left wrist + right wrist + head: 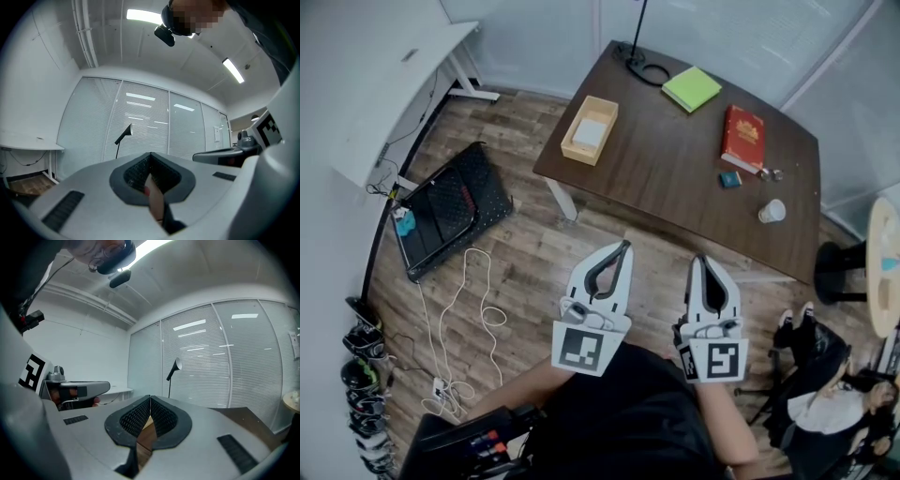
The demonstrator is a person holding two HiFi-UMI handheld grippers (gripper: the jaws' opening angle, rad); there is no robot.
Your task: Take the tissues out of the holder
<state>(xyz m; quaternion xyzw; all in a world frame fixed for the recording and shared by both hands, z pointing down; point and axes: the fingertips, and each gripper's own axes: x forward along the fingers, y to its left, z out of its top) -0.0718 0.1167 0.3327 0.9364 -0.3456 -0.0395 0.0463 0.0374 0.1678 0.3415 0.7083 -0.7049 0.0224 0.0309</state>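
The wooden tissue holder [589,129], an open box with white tissues [591,132] in it, stands near the left end of the dark brown table [675,178]. Both grippers hang side by side over the wooden floor, short of the table's near edge and well away from the holder. My left gripper [624,247] has its tips together and nothing between them; its own view shows the same [150,155]. My right gripper [701,261] is shut and empty too, with its pads meeting in its own view [150,399]. Neither gripper view shows the holder.
On the table lie a green notepad [692,88], a red book [742,137], a paper cup [772,211], a small blue item [729,178] and a lamp base [637,62]. A white desk [394,84], a black case [450,211] and a white cable [459,309] are at the left. A seated person [834,403] is at the lower right.
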